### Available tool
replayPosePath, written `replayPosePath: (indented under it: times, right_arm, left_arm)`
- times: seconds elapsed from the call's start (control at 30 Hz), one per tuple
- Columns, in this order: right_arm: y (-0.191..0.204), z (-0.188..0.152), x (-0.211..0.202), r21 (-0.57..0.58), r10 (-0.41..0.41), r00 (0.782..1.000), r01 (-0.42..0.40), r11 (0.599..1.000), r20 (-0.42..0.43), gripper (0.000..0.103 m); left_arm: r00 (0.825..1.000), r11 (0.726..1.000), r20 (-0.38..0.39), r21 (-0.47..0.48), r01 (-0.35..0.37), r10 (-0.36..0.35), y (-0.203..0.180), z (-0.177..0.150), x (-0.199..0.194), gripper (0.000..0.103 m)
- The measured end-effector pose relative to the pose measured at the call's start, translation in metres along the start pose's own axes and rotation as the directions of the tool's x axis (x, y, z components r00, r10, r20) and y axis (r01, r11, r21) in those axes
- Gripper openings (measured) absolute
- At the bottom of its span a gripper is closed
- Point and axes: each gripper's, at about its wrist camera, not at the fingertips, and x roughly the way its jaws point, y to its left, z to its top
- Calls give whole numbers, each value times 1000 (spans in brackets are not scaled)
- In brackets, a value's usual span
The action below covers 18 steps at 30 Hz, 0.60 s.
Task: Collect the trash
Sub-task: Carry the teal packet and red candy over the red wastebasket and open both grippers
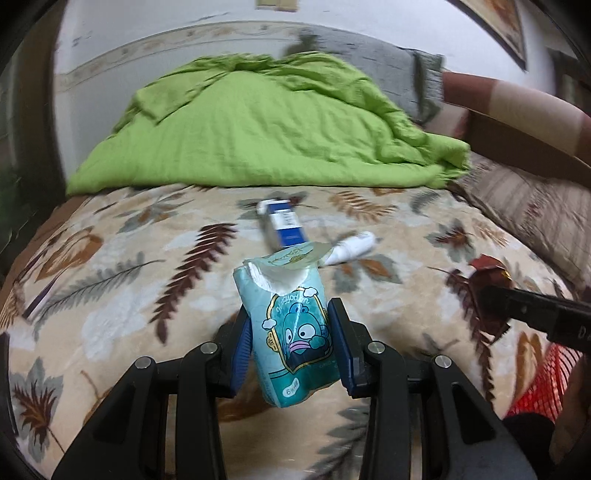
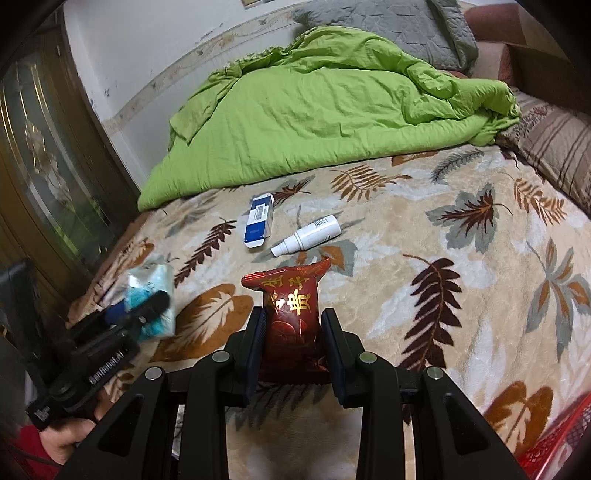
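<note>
Fingers (image 1: 334, 332) of the left gripper (image 1: 290, 343) clamp a teal tissue pack (image 1: 288, 332) above the bed (image 2: 461, 229); the right gripper (image 2: 293, 343) clamps a red wrapper (image 2: 291, 306). Both pickups appear complete. Next move, likely: carry both to the red basket (image 1: 535, 380), leaving the blue box (image 2: 260, 221) and white bottle (image 2: 310, 234).

Soft even indoor light, left view motion-blurred, fisheye-warped, dark-vignetted edges

A bed fills the room, covered by a beige blanket (image 2: 461, 229) with brown and grey leaf patterns. A crumpled green quilt (image 2: 314, 107) lies at its far part, with a grey pillow (image 2: 399, 26) behind it. The wall (image 2: 147, 40) is white with a pale decorated border. On the left stands a dark wooden cabinet (image 2: 40, 155) with a glass door.
</note>
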Motion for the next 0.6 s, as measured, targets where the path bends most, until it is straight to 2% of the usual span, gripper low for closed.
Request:
replayPosePath:
  times: [0.07, 0.13, 0.2, 0.27, 0.3, 0.43, 0.6]
  right_arm:
    - [-7, -3, -14, 4, 1, 1000, -1, 1000, 10, 34]
    - [-18, -8, -32, 14, -10, 1000, 10, 1000, 15, 34]
    - [-35, -15, -54, 43, -27, 999, 26, 999, 27, 34]
    - [-58, -25, -79, 91, -60, 998, 57, 994, 35, 34]
    - [-72, -33, -94, 124, -89, 995, 83, 989, 42, 34]
    - [-122, -59, -147, 235, -215, 975, 196, 952, 57, 34]
    - [-175, -92, -206, 369, -331, 942, 288, 884, 57, 34]
  left_arm:
    - [997, 997, -13, 14, 76, -76, -15, 2, -3, 37]
    - [994, 993, -20, 35, 111, -111, -29, 4, -6, 37]
    - [982, 980, -48, 69, 188, -185, -56, 7, -9, 37]
    - [972, 968, -74, 101, 231, -225, -78, 11, -11, 37]
    - [961, 954, -90, 127, 273, -263, -99, 12, -14, 37]
    - [904, 886, -148, 187, 424, -402, -165, 13, -26, 37]
    - [789, 766, -274, 210, 607, -550, -249, 1, -35, 37]
